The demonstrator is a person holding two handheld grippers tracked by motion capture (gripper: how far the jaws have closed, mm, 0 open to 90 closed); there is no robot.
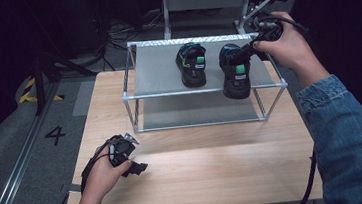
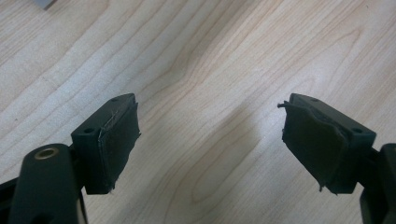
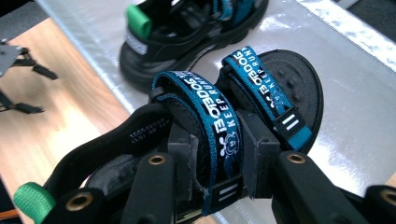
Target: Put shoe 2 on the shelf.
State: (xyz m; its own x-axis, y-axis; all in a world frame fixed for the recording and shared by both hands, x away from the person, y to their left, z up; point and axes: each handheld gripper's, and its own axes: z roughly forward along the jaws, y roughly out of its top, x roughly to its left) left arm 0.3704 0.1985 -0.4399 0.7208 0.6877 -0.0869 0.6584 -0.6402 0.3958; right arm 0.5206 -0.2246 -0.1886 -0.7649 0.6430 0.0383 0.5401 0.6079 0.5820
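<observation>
Wood grain comes first: the left gripper [image 1: 133, 163] sits low over the near left part of the wooden table [image 1: 215, 169], held in the person's left hand [image 1: 101, 177]. Its jaws are spread wide with bare tabletop between them, and the black pads [image 2: 116, 144] look a bit frayed at the edges.

Further back there's a metal-framed shelf rack [image 1: 203, 91] standing on the table, grey top shelf, another level under it. On the right side the person's right hand [image 1: 289, 46], denim sleeve [image 1: 348, 136] trailing back, has the right gripper [image 3: 219, 154] pinching the held sandal [image 1: 235, 71] by its blue strap [image 3: 219, 130], white lettering on it, jaws squeezed on either side of that strap. The sandal is at the front right edge of the top shelf, heel end with the green tab poking out past the rail; can't tell if the sole touches the shelf.

Just beside it, a bit further in on the same shelf, the other sandal [image 1: 191, 65] rests flat, matching black with a green tab.
</observation>
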